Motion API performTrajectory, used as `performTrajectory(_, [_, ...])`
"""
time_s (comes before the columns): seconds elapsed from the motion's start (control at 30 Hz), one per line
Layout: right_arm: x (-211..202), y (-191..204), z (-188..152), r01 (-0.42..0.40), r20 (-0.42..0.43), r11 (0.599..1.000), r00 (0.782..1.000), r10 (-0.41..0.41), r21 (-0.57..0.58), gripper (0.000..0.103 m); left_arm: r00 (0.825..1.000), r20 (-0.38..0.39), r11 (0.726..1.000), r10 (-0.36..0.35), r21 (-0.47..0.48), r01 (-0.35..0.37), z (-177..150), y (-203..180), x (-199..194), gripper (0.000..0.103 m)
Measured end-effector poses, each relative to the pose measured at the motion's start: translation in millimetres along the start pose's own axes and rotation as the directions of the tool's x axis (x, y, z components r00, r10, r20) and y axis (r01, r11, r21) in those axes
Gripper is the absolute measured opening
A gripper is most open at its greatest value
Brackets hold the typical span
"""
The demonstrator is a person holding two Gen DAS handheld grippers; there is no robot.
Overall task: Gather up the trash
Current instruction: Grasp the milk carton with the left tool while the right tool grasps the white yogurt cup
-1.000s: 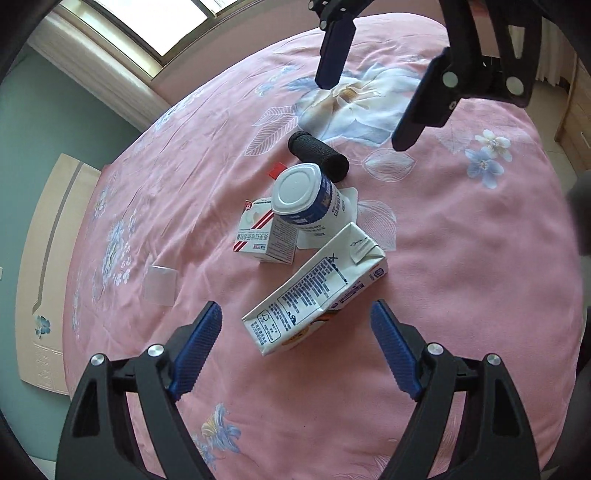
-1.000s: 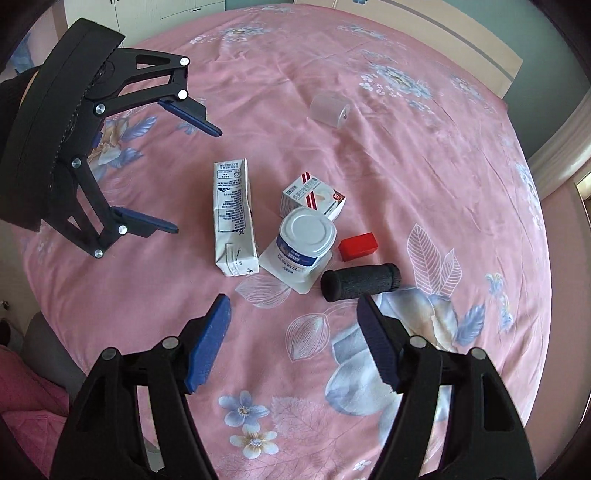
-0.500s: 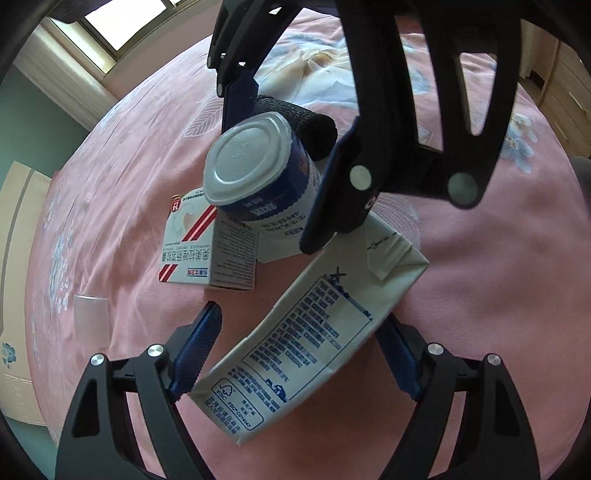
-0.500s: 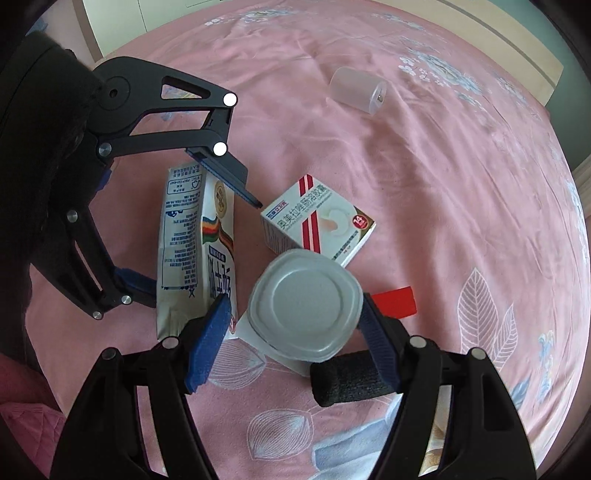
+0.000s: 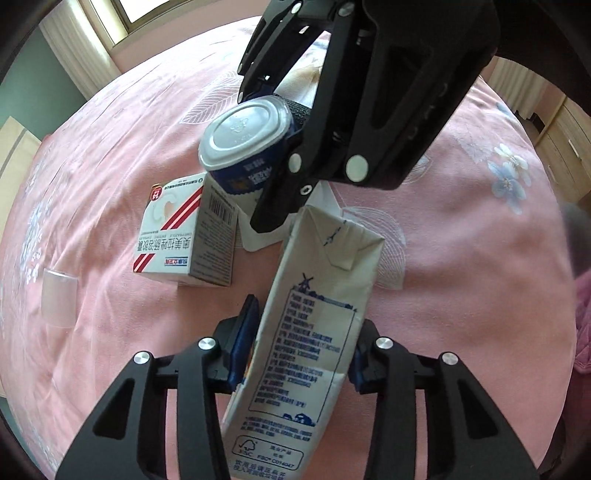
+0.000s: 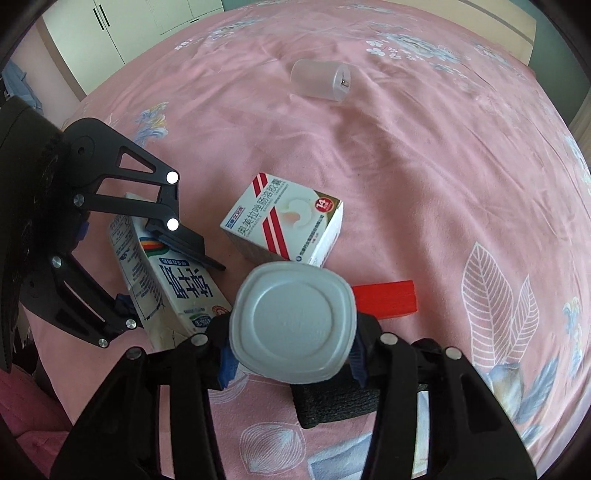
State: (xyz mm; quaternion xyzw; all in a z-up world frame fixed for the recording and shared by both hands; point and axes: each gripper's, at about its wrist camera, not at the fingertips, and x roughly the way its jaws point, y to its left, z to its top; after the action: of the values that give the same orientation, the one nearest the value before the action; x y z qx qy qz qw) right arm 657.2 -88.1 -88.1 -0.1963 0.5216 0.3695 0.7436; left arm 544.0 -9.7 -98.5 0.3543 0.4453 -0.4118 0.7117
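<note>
On a pink floral bedspread (image 5: 461, 258) lies trash. My left gripper (image 5: 301, 350) is shut on a white milk carton (image 5: 310, 332), which also shows in the right wrist view (image 6: 166, 284). My right gripper (image 6: 291, 354) is shut on a blue yogurt cup with a white foil lid (image 6: 291, 325), seen from the left wrist view too (image 5: 247, 147). A white medicine box with red stripes (image 5: 181, 236) (image 6: 284, 221) lies between them on the bed.
A black foam cylinder (image 6: 343, 402) lies under the right gripper. A red block (image 6: 384, 299) lies beside the cup. A frosted plastic cup (image 6: 321, 79) (image 5: 59, 299) lies farther off. White wardrobe doors (image 6: 129, 26) stand beyond the bed.
Both grippers have come down and closed: the left on the milk carton, the right on the yogurt cup. A second ago both were open above the trash.
</note>
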Motion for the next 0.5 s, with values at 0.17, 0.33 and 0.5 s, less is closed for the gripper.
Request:
performTrajectory(0.17, [-17.6,12.0,-4.5,0.029,0.022,1.0,0.999,-0.028,-0.013,0.048,0.998,0.0,0.998,0.061,0.01,-0.061,-13.5,-17.8,-19.0,0.039])
performTrajectory(0.33, [-48.9,26.2,-6.4,0.058,0.059,0.998,0.997,-0.057,-0.019,0.048,0.996,0.019,0.995,0.092,-0.032,-0.091,-17.9,-25.6,-49.7,0.039])
performTrajectory(0.5, [-86.6,50.4,-14.2,0.101,0.092,0.994,0.991,-0.097,-0.037,0.048,0.985,0.047,0.985,0.166,-0.06,-0.163,-18.7,-41.2,-85.1,0.039])
